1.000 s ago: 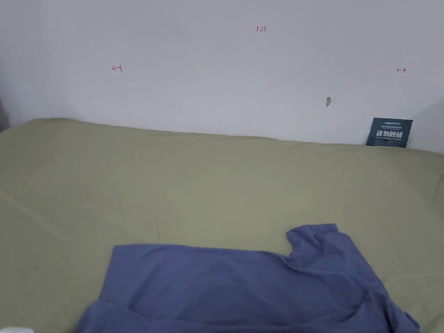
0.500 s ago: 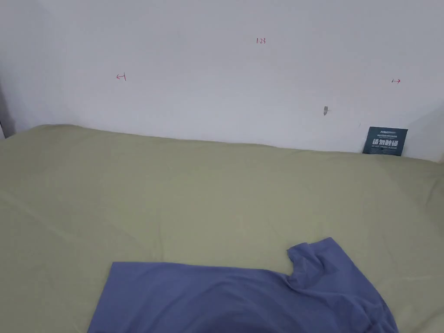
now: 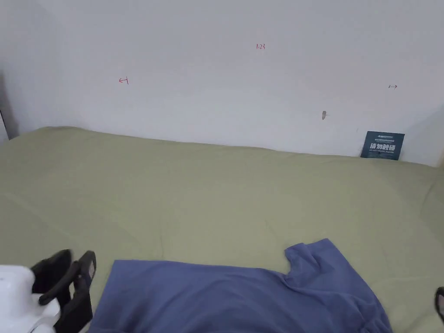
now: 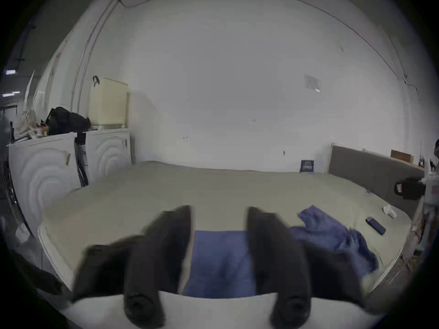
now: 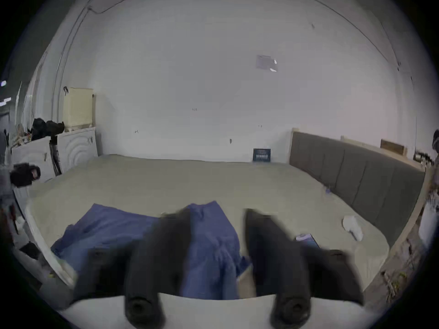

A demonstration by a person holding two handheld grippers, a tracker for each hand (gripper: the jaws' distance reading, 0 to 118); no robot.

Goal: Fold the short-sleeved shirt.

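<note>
A blue short-sleeved shirt (image 3: 243, 299) lies spread on the green bed sheet (image 3: 217, 186) near the front edge, one sleeve (image 3: 318, 260) sticking up at the right, its right part rumpled. My left gripper (image 3: 73, 264) hovers just left of the shirt's left edge. Its jaws stand open with nothing between them, and the shirt (image 4: 218, 258) shows beyond the gap. My right gripper (image 5: 218, 215) is open over the shirt's (image 5: 114, 225) rumpled right part, holding nothing. A sliver of the right gripper (image 3: 440, 303) shows at the head view's right edge.
A dark sign card (image 3: 382, 145) leans on the white wall behind the bed. A grey headboard (image 5: 356, 168) runs along the right side, with a white cloth (image 5: 352, 225) and a small dark object (image 4: 376, 226) near it. White cabinets (image 4: 47, 163) stand at the left.
The left gripper has come into the head view at the lower left, and a sliver of the right one at the right edge. The camera has tilted up a little; the shirt lies as before.
</note>
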